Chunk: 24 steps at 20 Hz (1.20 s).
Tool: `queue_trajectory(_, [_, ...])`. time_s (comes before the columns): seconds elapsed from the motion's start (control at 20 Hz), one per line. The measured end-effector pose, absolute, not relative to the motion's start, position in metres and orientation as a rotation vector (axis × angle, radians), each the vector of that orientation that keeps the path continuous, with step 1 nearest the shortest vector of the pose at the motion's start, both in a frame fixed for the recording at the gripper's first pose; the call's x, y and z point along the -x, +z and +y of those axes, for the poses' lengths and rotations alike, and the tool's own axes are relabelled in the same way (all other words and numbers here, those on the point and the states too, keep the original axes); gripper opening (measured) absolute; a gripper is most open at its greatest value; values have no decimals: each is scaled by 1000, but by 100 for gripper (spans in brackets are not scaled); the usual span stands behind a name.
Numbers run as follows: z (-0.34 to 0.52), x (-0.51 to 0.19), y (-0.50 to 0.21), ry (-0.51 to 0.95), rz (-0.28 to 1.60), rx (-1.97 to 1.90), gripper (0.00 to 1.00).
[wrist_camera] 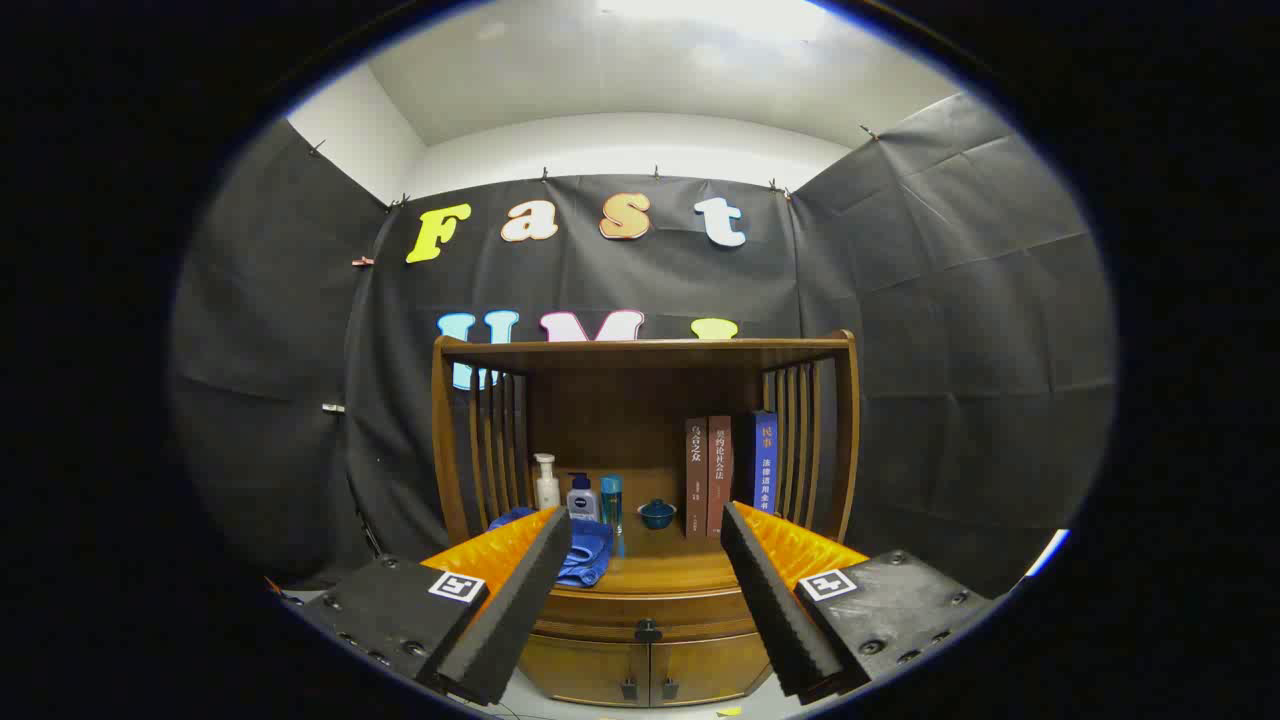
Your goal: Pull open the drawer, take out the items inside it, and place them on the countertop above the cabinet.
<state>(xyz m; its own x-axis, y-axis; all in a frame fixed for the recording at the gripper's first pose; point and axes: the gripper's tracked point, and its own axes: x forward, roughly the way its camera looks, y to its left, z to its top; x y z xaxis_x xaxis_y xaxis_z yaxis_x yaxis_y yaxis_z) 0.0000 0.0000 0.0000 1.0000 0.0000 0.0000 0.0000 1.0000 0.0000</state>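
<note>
The jaws [645, 520] stand wide open with nothing between them, held in front of a brown wooden cabinet [645, 640]. Its curved drawer [648, 612] sits shut between the fingers, a small dark knob [648, 631] at its middle, above two lower doors [648, 668]. On the wooden counter [660, 572] above the drawer lie a folded blue cloth [588, 552], a white pump bottle [546, 484], a white-and-blue bottle [581, 497], a slim teal bottle [612, 503], a small teal lidded bowl [657, 514] and three upright books [730, 470]. What the drawer holds is hidden.
</note>
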Motion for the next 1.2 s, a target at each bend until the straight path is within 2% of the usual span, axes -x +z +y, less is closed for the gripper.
queue_trajectory(1.2, [9,-5,-6,12,14,11,98])
